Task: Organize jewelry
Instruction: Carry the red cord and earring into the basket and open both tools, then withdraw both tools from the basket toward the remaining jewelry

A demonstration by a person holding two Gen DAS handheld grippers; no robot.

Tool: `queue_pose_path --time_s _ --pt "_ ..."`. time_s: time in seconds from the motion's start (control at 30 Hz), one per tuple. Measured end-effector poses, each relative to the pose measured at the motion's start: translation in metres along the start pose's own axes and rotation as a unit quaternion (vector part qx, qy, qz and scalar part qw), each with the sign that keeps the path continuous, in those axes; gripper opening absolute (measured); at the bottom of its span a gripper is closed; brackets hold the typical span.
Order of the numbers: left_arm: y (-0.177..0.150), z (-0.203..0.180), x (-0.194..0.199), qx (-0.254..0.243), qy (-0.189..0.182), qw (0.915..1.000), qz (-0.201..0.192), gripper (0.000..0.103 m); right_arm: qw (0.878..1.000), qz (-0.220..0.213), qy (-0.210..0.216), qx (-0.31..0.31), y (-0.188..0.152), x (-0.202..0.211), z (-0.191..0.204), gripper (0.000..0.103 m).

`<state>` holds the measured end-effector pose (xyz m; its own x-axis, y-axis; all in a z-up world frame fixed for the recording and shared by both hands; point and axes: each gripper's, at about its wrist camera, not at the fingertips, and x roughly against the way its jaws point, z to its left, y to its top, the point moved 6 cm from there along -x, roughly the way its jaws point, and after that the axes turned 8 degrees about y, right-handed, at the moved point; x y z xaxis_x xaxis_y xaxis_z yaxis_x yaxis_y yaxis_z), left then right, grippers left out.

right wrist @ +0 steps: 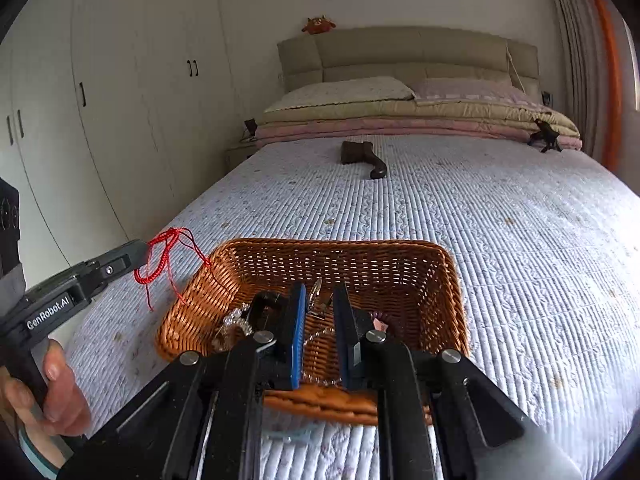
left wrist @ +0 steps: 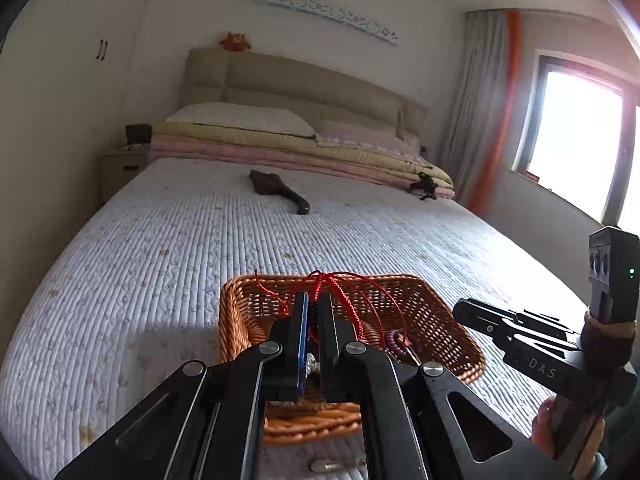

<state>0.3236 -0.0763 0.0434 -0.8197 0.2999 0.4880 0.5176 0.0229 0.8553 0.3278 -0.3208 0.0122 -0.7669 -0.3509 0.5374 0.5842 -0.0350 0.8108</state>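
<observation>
— Red cord (left wrist: 340, 292), a thin braided bracelet string, is seen pinched between the tips of the left gripper (left wrist: 314, 300); where is it held?

— It is held above the wicker basket (left wrist: 440, 320), with loops and loose ends draped over the closed jaws and trailing down toward the inside of the basket. From the right wrist view the same cord (right wrist: 160, 256) is seen dangling from the gripper tip beside the basket's left rim, clear of the bedspread.

— And the right gripper (right wrist: 320, 300)?

— Its jaws are drawn nearly together, and a thin silvery chain (right wrist: 316, 336) with a clear pendant is caught between the pads, hanging down over the basket floor.

— What else is kept in the basket?

— A clear crystal bead bracelet (right wrist: 234, 322) is seen against the left inner wall, next to a dark object that cannot be identified. A purple beaded piece (left wrist: 394, 340) is lying by the right wall.

— What is the basket set on?

— It is placed on a pale quilted bedspread (right wrist: 520, 260), near the foot of the bed. A small clear object (left wrist: 332, 466) is lying on the spread just in front of the basket; what it is cannot be told.

— And farther off?

— A dark brown item (left wrist: 280, 190) is left in the middle of the bed. Folded quilts (right wrist: 400, 120) and pillows are stacked against a beige padded headboard (left wrist: 312, 84), on top of which an orange plush toy (left wrist: 235, 42) is perched. White wardrobe doors (right wrist: 120, 100) are seen at the left, and a curtained window (left wrist: 576, 148) at the right.
</observation>
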Motion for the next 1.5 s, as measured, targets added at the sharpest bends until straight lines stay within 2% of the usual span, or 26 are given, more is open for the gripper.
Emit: queue_pose_path --time_s 0.1,0.27,0.33,0.43,0.63,0.77,0.93,0.97,1.0,1.03,1.07,1.1,1.23,1.5 --pt "0.0 0.001 -0.038 0.006 -0.001 0.9997 0.024 0.004 0.999 0.023 0.003 -0.028 0.009 -0.034 -0.016 0.016" --pt "-0.017 0.002 -0.085 0.004 0.0 0.9975 0.07 0.004 0.994 0.079 0.032 -0.071 0.0 -0.081 -0.037 0.016" --pt "-0.026 0.004 -0.094 -0.006 0.003 0.997 0.077 0.004 0.993 0.097 0.015 -0.066 -0.005 -0.09 -0.042 0.016" --pt "-0.034 0.007 -0.104 -0.01 0.011 0.9957 0.091 0.004 0.991 0.115 0.02 -0.069 -0.014 -0.102 -0.043 0.016" --pt "-0.041 0.0 -0.106 -0.027 0.014 0.9949 0.096 0.004 0.991 0.125 0.001 -0.051 -0.02 -0.109 -0.043 0.016" --pt "-0.04 0.0 -0.104 -0.028 0.014 0.9951 0.093 0.007 0.991 0.123 -0.007 -0.046 -0.021 -0.111 -0.043 0.016" --pt "-0.036 0.002 -0.096 -0.009 -0.011 0.9959 0.089 0.011 0.992 0.113 -0.001 -0.053 -0.018 -0.105 -0.046 0.019" --pt "-0.034 0.002 -0.093 -0.007 -0.014 0.9963 0.085 0.018 0.992 0.112 -0.002 -0.052 -0.017 -0.104 -0.045 0.021" --pt "-0.032 0.002 -0.091 -0.005 -0.015 0.9966 0.081 0.034 0.993 0.107 -0.002 -0.052 -0.016 -0.101 -0.045 0.023" --pt "-0.031 0.002 -0.087 -0.001 -0.014 0.9971 0.075 0.043 0.994 0.099 -0.001 -0.053 -0.015 -0.097 -0.045 0.026" --pt "-0.028 0.003 -0.083 0.003 -0.014 0.9978 0.065 0.05 0.994 0.092 0.003 -0.053 -0.014 -0.093 -0.045 0.034" --pt "-0.026 0.004 -0.079 0.006 -0.016 0.9981 0.059 0.05 0.995 0.083 0.008 -0.053 -0.012 -0.087 -0.044 0.039" --pt "-0.023 0.007 -0.053 0.03 -0.047 0.9974 0.046 0.05 0.998 0.047 0.026 -0.042 -0.007 -0.06 -0.034 0.041" --pt "-0.021 0.007 0.025 0.017 -0.038 0.9991 0.004 0.05 0.997 -0.011 0.075 0.02 0.001 0.011 0.023 0.041"
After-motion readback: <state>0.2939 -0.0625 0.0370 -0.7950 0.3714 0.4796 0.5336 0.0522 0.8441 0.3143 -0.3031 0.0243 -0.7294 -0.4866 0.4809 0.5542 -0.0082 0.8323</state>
